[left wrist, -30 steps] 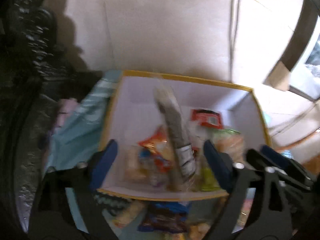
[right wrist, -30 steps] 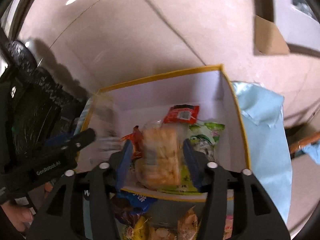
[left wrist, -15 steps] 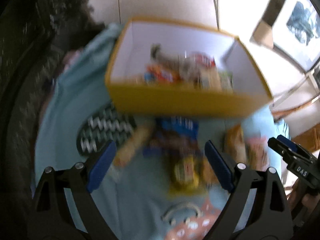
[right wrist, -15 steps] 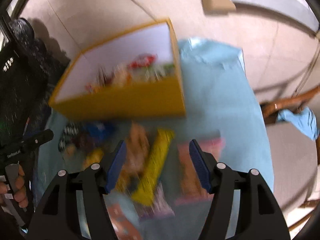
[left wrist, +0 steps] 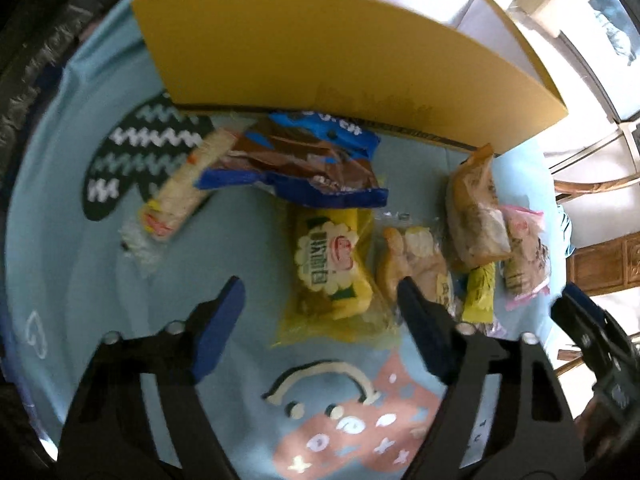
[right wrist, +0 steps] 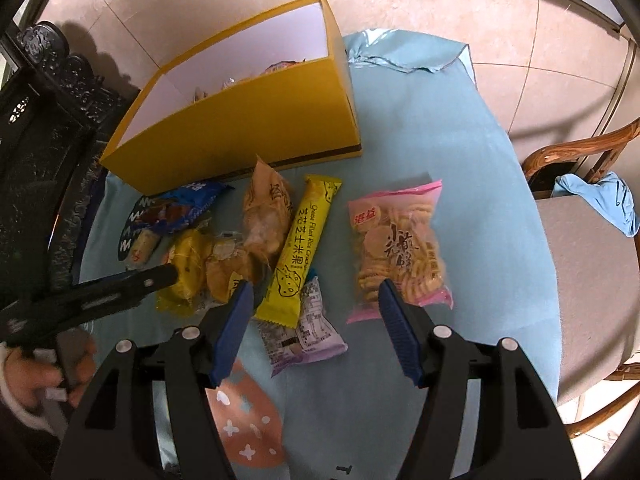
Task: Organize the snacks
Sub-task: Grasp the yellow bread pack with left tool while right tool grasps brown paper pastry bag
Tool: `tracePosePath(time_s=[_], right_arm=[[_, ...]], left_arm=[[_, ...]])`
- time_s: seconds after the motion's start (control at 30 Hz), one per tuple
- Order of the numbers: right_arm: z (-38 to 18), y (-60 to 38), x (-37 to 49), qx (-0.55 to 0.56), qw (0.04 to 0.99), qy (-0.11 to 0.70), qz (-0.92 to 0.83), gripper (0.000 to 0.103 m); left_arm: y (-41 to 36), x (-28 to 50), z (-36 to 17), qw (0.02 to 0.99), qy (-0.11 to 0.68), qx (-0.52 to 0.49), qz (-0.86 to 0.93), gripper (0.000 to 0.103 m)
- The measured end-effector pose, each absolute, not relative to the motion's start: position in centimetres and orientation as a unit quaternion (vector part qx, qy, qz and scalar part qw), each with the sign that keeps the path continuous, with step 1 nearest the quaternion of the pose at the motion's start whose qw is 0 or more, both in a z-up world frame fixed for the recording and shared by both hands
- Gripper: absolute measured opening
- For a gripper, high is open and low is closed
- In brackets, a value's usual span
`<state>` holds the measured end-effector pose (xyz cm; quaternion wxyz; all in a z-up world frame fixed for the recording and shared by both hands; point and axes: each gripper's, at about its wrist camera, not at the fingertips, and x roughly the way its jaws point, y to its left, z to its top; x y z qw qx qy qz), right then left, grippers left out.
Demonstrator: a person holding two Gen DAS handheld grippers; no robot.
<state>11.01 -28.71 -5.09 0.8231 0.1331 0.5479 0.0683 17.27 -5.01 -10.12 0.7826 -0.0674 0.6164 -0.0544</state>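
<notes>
Loose snack packets lie on the blue-clothed surface (right wrist: 460, 152) in front of the yellow box (right wrist: 256, 136), which already has a few packets inside. A yellow cracker bar (right wrist: 304, 248) lies beside a pink bag of crackers (right wrist: 396, 240), with a purple packet (right wrist: 304, 328) just below the bar. The right hand-held gripper (right wrist: 316, 300) hangs released above them, nothing between its jaws. The left hand-held gripper (left wrist: 320, 300), its jaws just narrowed yet gripping nothing, hangs over a yellow cake packet (left wrist: 328, 268) near a blue wrapper (left wrist: 304, 164).
</notes>
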Motion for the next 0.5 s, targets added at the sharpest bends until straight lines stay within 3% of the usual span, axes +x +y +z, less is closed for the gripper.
tracePosePath(time_s=[0.03, 0.3, 0.37, 0.5], right_arm=[[-5.0, -28.8, 10.9, 0.136, 0.823, 0.548, 0.068, 0.066], [-5.3, -28.8, 10.5, 0.142, 0.814, 0.558, 0.074, 0.066], [-5.5, -28.4, 10.6, 0.138, 0.812, 0.562, 0.078, 0.065], [-5.3, -27.4, 11.1, 0.12, 0.815, 0.56, 0.087, 0.065]], left_arm=[[-5.0, 17.7, -10.6, 0.778, 0.622, -0.07, -0.051, 0.069], [-5.6, 18.6, -13.4, 0.757, 0.65, -0.065, -0.036, 0.06], [-5.8, 18.4, -13.3, 0.763, 0.644, -0.042, -0.034, 0.042], [-5.3, 17.0, -12.3, 0.773, 0.632, -0.019, -0.047, 0.037]])
